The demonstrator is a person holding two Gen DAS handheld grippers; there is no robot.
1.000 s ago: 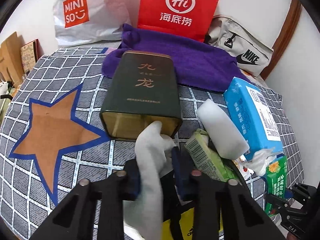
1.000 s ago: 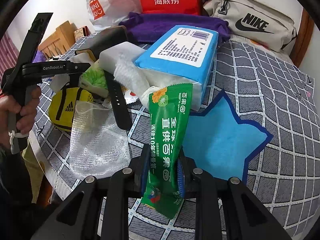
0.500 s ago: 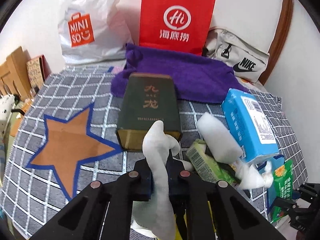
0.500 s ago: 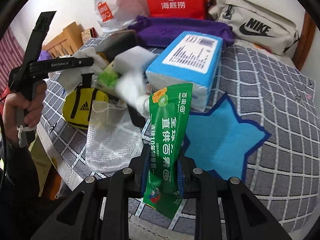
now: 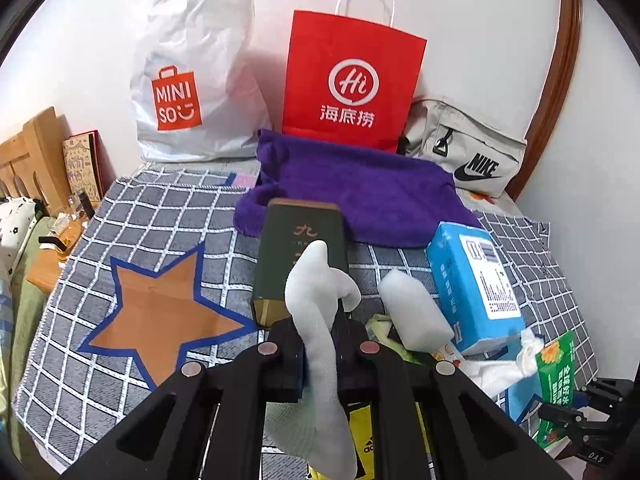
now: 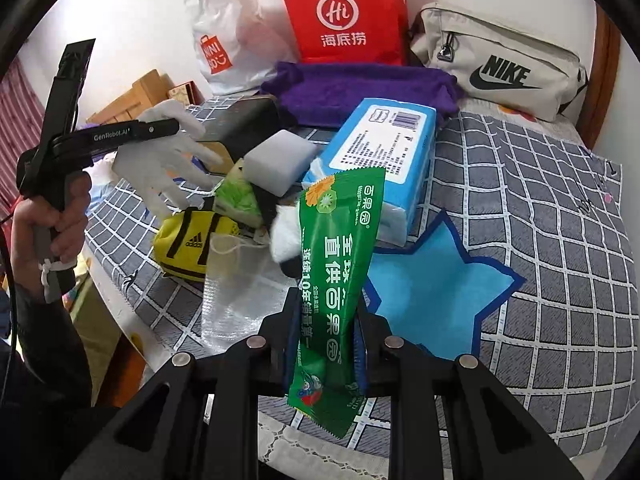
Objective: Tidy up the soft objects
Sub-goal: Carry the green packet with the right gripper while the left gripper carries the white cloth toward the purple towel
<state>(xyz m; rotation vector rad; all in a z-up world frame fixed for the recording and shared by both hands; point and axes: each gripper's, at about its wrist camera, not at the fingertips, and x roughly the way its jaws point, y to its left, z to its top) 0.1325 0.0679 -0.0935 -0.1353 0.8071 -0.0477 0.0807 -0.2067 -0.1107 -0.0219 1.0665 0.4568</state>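
Left wrist view: the left gripper [image 5: 320, 354] is clamped on a white glove [image 5: 316, 320], which stands up between the pads and hangs limp below them. The grip sits mid-glove, so both ends droop free; it looks sound enough for carrying. Beyond it on the checked cover [image 5: 160, 216] lies a dark tin [image 5: 300, 248] on its side, its open end facing the camera. To the left is an orange star [image 5: 160, 320], bare, probably a sorting mark. To the right lie a foam block [image 5: 412, 312] and a blue tissue pack [image 5: 476, 284]. A purple towel [image 5: 360, 196] lies behind the tin; a white bag [image 5: 192, 80], a red bag [image 5: 352, 80] and a grey pouch [image 5: 464, 152] stand against the wall.

Right wrist view: the right gripper [image 6: 326, 348] is closed on a green packet [image 6: 340, 272], held lengthwise and upright, its lower end hanging clear of the jaws. A blue star [image 6: 432, 288] lies just beyond and to the right, also bare; it is the likely drop point for this item. The clutter remains bunched at centre: a yellow pouch [image 6: 192, 240], a mesh bag [image 6: 236, 280], the foam block and tissue pack. At left, a hand [image 6: 52, 224] carries the other gripper with the glove dangling above the pile.

Judgement: both items are lifted clear; placing is not yet done.
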